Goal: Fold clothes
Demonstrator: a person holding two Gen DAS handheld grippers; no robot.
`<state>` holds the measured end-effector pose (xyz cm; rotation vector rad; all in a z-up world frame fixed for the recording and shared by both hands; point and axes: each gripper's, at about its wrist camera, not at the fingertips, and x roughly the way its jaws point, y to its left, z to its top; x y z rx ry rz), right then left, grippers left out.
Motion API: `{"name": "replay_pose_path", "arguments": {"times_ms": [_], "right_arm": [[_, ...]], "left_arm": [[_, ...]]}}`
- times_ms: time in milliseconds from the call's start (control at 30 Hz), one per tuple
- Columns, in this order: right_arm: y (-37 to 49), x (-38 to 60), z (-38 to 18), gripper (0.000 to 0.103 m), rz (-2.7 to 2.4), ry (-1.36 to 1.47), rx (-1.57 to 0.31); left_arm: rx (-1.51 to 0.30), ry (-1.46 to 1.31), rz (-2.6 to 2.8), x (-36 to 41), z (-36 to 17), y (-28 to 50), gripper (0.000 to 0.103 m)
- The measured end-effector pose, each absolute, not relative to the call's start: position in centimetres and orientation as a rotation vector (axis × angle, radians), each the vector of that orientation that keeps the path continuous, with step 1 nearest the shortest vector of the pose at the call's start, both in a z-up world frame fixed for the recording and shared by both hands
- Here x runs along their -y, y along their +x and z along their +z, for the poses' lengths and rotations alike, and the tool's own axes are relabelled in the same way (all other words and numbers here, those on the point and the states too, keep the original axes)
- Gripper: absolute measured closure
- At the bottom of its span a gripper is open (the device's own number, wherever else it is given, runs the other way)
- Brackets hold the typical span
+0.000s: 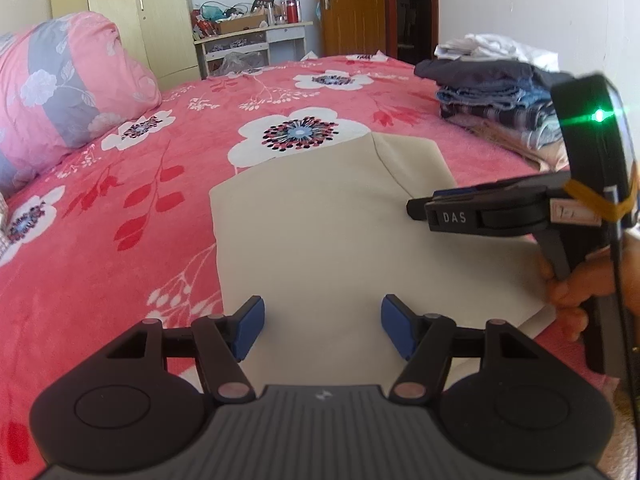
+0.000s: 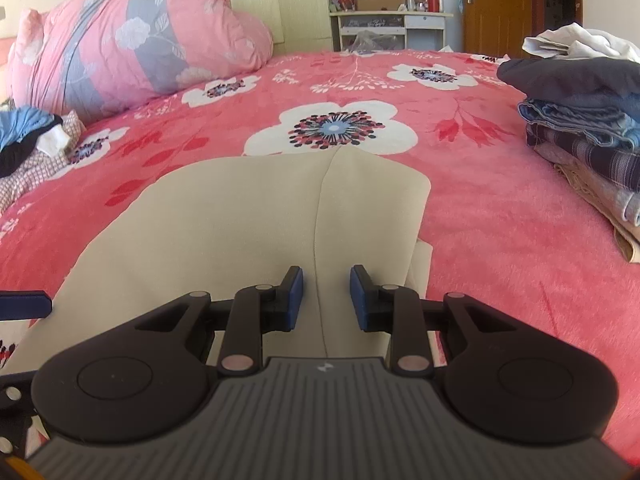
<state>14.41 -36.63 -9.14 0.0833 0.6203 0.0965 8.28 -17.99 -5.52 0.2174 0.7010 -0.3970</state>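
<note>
On our left, the left gripper [image 1: 322, 328] hangs with fingers spread wide, empty, over the folded beige fabric garment [image 1: 328, 232] lying flat on the pink floral bed [image 1: 120, 208]; the right gripper [image 2: 326, 300] hovers likewise released; stacked folded clothes [image 2: 588, 128] sit far right.

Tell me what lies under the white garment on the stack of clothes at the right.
Under the white garment lie a dark navy piece, blue denim, a dark plaid piece and beige fabric, all resting on the pink floral blanket. Their folded interiors are covered.
</note>
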Motion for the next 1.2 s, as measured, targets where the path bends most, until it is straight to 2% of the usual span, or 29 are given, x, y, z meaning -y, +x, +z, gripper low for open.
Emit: {"name": "replay_pose_path", "arguments": {"times_ms": [300, 433, 567, 600, 667, 967, 1200], "right_arm": [[13.2, 36.7, -7.9, 0.077, 0.059, 0.107, -0.612], [8.4, 35.7, -5.3, 0.075, 0.079, 0.126, -0.494], [3.2, 34.1, -5.4, 0.067, 0.231, 0.150, -0.429], [2.9, 33.7, -6.6, 0.062, 0.231, 0.133, -0.461], [2.6, 33.2, -9.4, 0.060, 0.205, 0.113, -0.497], [-0.6, 38.3, -8.7, 0.055, 0.133, 0.426, -0.474], [-3.4, 44.6, -11.4, 0.051, 0.085, 0.797, -0.487]], "left_arm": [[-0.690, 0.103, -0.364, 13.1, -4.8, 8.3, 0.033], [-0.724, 0.029, -0.389, 11.0, -5.5, 8.2, 0.032], [-0.728, 0.004, -0.420, 10.3, -6.2, 8.0, 0.032], [-0.735, 0.001, -0.430, 10.4, -6.4, 8.1, 0.031], [-0.751, -0.015, -0.447, 10.5, -6.9, 8.2, 0.031], [-0.818, -0.165, -0.519, 8.0, -7.3, 9.0, 0.031], [-0.912, -0.336, -0.601, 5.6, -8.9, 9.7, 0.028]]}}
